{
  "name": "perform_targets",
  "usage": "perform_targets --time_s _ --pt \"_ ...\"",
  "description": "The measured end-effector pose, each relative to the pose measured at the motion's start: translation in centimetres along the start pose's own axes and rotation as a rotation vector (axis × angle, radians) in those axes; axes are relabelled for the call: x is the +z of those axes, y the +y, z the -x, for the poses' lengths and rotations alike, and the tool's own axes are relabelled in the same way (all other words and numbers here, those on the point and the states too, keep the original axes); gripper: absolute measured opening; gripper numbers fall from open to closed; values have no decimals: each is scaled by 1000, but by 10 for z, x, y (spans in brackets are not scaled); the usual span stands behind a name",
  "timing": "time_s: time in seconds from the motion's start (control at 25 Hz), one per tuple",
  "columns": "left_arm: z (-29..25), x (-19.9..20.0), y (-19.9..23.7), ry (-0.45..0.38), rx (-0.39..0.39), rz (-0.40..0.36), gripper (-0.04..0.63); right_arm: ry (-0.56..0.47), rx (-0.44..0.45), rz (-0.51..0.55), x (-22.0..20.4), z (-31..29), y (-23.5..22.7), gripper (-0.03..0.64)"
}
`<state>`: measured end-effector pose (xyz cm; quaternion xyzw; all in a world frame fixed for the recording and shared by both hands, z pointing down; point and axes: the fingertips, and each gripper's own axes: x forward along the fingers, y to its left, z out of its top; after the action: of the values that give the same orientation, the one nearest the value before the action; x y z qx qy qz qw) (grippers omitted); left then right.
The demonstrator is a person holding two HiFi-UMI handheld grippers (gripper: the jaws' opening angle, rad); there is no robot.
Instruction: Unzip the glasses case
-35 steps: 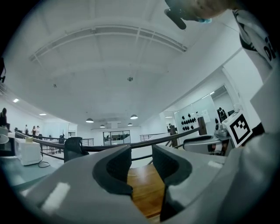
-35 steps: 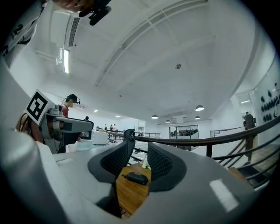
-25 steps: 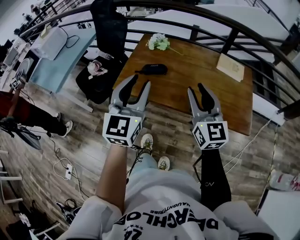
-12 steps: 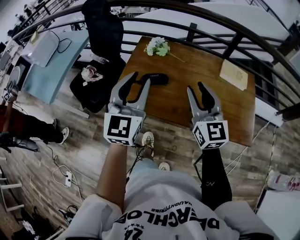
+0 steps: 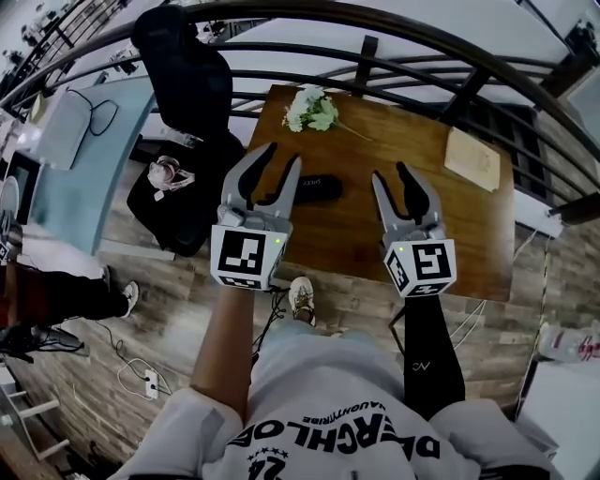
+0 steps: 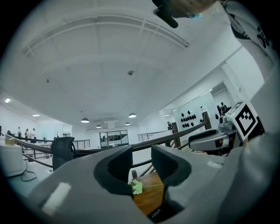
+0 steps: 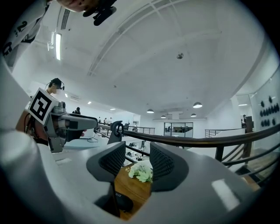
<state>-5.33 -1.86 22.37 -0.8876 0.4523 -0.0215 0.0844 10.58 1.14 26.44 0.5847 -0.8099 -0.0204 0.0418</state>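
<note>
The black glasses case [image 5: 316,189] lies closed on the wooden table [image 5: 375,141], in its left half. My left gripper [image 5: 279,157] hangs open in the air over the table's near edge, its tips just left of the case and apart from it. In the left gripper view the case [image 6: 157,213] peeks out low between the open jaws. My right gripper [image 5: 391,174] is held level to the right of the case; its jaws have just been opening, with nothing between them. The right gripper view shows the case [image 7: 122,202] low and to the left.
White flowers [image 5: 309,110] lie at the table's far left corner. A tan booklet [image 5: 473,159] rests at the right side. A curved black railing [image 5: 375,23] runs behind the table. A black office chair [image 5: 187,70] stands to the left, with a dark bag [image 5: 178,202] on the floor.
Both grippers have moved forward over the table's near edge. The table and case now sit closer in the head view, and the case is beside the left gripper's tips.
</note>
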Motion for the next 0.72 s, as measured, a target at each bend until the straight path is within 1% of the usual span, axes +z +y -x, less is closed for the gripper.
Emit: perform_targets --time_s 0.16,0.32,0.48,0.72 --pt "-20 -13 21 11 -38 6 140 17 -31 -1 -3 -28 -2 202" --pt "-35 -28 32 29 -78 8 140 28 -48 -7 -10 -50 1 201" --pt "-43 -39 37 37 -112 16 140 46 -40 3 -19 -59 6 195" --pt "-50 -55 31 62 -157 19 140 75 -58 -8 -32 -60 2 198"
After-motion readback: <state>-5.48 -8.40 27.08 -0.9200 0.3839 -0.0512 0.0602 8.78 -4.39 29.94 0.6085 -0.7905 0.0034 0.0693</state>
